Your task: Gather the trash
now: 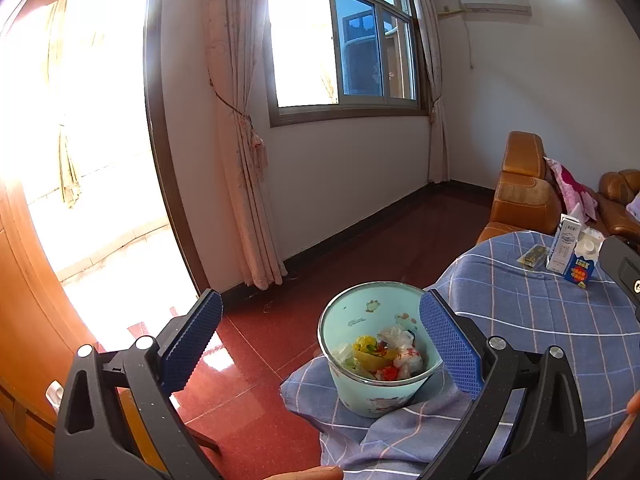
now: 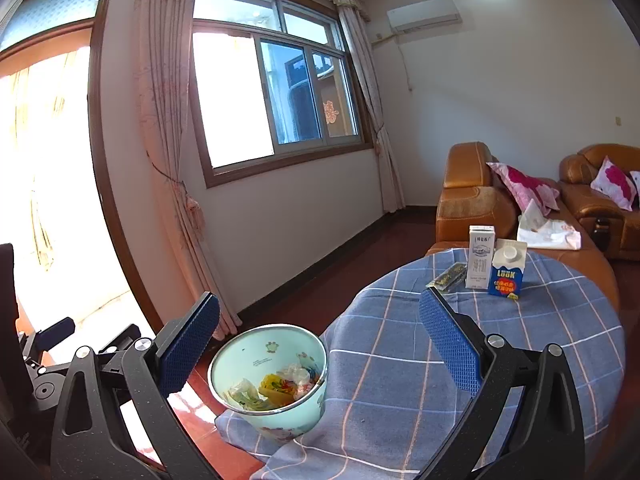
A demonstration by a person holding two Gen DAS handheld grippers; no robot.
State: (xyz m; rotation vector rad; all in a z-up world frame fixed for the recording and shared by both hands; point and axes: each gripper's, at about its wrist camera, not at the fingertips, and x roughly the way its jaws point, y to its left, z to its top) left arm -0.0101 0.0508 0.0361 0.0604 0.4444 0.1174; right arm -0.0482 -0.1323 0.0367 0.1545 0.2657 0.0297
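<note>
A pale blue bin (image 1: 376,360) (image 2: 272,380) with cartoon prints stands at the near left edge of the checked blue tablecloth (image 1: 540,320) (image 2: 400,360). Crumpled wrappers and tissue (image 1: 380,354) (image 2: 276,388) lie inside it. At the far side of the table stand a white milk carton (image 1: 563,248) (image 2: 480,258) and a blue carton (image 1: 583,260) (image 2: 508,268), with a flat dark packet (image 1: 531,257) (image 2: 448,276) beside them. My left gripper (image 1: 320,344) is open above the bin, holding nothing. My right gripper (image 2: 320,346) is open too, empty, just right of the bin.
An orange leather sofa (image 2: 472,196) with pink cushions (image 2: 524,186) stands behind the table. A white plastic bag (image 2: 548,230) lies on it. Red tiled floor (image 1: 280,320) stretches left toward a bright doorway (image 1: 88,140) and curtains (image 1: 240,140).
</note>
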